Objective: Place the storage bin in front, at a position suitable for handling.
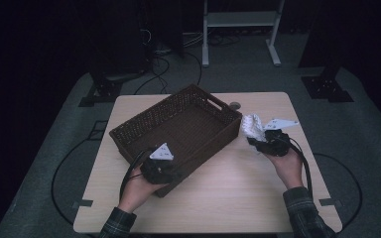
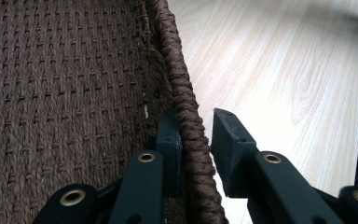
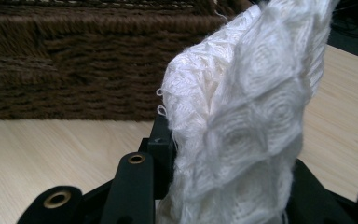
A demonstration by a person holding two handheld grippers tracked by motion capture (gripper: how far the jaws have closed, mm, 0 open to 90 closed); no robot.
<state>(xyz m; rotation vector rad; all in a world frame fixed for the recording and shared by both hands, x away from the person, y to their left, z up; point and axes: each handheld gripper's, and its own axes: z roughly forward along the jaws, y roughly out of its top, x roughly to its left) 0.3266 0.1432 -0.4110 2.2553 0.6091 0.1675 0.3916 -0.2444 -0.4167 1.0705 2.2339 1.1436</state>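
Overhead light falls on the table [image 1: 218,198]; surroundings remain dark. Close jaws and the white cloth [image 3: 242,130] appear softly blurred.

The basket [image 1: 178,124] is rough, dark brown woven fibre. The cloth [image 3: 242,121] is white, soft, quilted. The table [image 1: 218,198] is pale, smooth, matt wood.

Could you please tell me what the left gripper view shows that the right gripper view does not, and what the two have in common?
Left gripper view: the left gripper straddles the braided rim of the brown woven basket, one jaw inside and one outside, with the basket's woven interior in sight. Right gripper view: the right gripper clamps a white textured cloth, with the basket's outer wall behind it. Both show the basket and the light wooden table.
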